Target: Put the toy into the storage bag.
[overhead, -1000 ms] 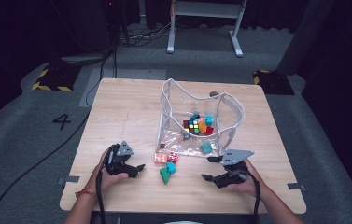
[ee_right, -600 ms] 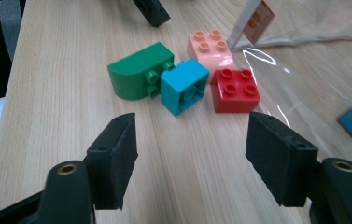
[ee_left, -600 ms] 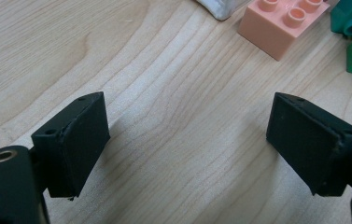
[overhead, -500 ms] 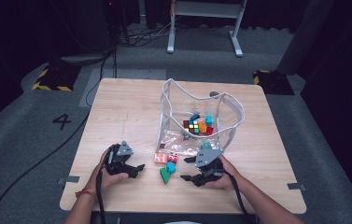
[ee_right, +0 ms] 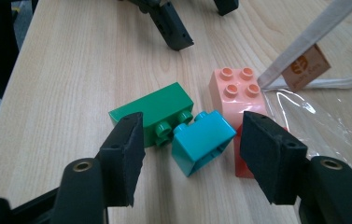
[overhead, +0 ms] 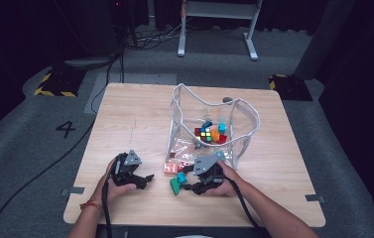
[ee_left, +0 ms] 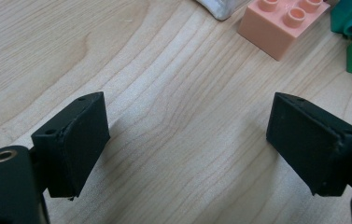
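Loose bricks lie on the table in front of a clear bag (overhead: 182, 121): a green brick (ee_right: 152, 114), a teal brick (ee_right: 201, 142), a salmon brick (ee_right: 234, 93) and a red brick (ee_right: 241, 165). My right gripper (ee_right: 193, 135) sits low over them, its jaws on either side of the teal brick. The jaws have just been closing, but a gap still shows at the left pad (ee_right: 127, 154). In the high view this right gripper (overhead: 187, 184) is beside the green brick (overhead: 175, 186). My left gripper (ee_left: 190, 116) rests open on bare wood, also visible as the left gripper (overhead: 142, 179) to the bricks' left.
The bag holds a colour cube (overhead: 205, 135) and several bricks, and its white strap (ee_right: 304, 37) and tag reach towards the salmon brick. The wooden table (overhead: 135, 119) has free room at left and back. The front edge is close behind both hands.
My right gripper has slid left from the table's front right to the loose bricks, and its jaws have narrowed around the teal brick. The left gripper has stayed put.
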The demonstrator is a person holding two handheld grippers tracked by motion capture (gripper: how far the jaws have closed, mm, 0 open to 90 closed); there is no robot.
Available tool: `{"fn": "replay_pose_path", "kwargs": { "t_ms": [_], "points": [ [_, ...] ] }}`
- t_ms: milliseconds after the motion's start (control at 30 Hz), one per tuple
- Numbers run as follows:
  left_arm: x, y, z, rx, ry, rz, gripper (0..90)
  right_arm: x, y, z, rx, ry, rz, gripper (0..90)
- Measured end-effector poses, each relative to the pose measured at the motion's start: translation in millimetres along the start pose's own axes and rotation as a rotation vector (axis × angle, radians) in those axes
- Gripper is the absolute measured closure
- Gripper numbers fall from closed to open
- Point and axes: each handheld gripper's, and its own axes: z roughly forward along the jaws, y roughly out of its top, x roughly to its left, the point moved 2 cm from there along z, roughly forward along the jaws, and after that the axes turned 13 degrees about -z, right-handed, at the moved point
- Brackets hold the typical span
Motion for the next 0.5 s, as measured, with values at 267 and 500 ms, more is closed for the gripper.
{"fn": "replay_pose_path", "kwargs": {
  "t_ms": [267,500],
  "points": [
    [-0.1,0.0,0.1,-0.001,-0.001,0.0,13.2,-6.4,-0.7,11.6,-0.002,0.003,-0.016,42.3],
    [-0.1,0.0,0.1,-0.001,-0.001,0.0,13.3,-8.2,-2.0,18.9,0.016,0.033,-0.044,48.0]
  ]
}}
